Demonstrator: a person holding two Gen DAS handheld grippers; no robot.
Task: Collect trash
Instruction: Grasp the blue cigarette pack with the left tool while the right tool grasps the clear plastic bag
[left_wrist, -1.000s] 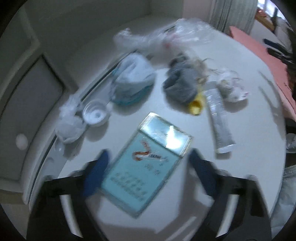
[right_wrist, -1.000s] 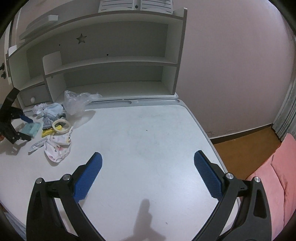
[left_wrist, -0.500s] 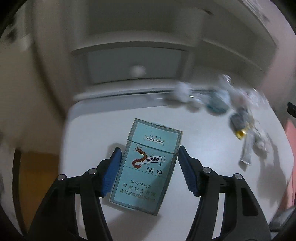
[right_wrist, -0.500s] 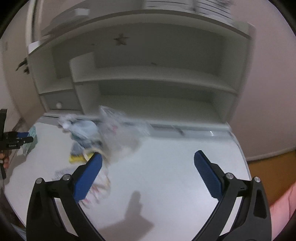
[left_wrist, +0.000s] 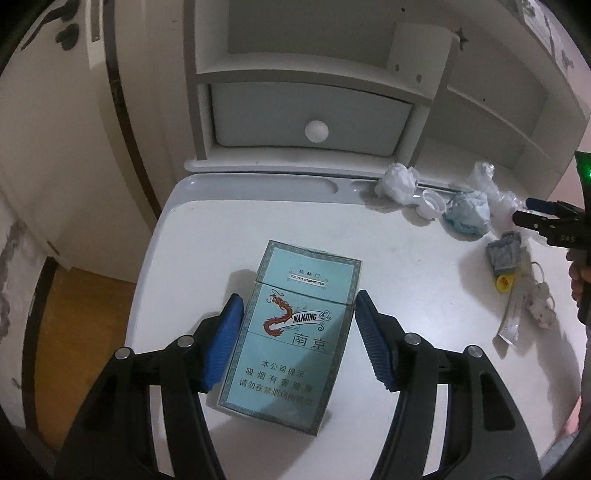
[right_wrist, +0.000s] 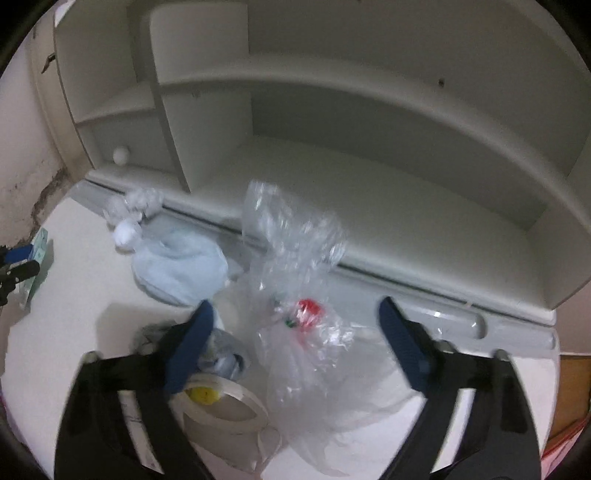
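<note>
Change, left: cigarette pack now sits squarely between the pads of the left gripper, lower centre of the left wrist view; a second ago it lay tilted on the table with the pads well apart either side.
Left gripper state: jaws have just been closing and look clamped on the pack's two long edges; left pad touches, right pad at the edge, contact there hard to confirm.
Pack position: appears raised off the table, shadow under its lower end; not certain.
Change, right: right gripper has swung from the bare table to the trash pile; clear plastic bag now fills centre frame between its pads.
Right gripper state: jaws apart, just been closing, pads not pressing the bag.
Other trash: blue-white wad, tape roll at lower left, crumpled tissue at upper right of the left view.
Task meaning: first item looks secured; the bag is likely the next pick or the collecting sack, cannot tell which.
</note>
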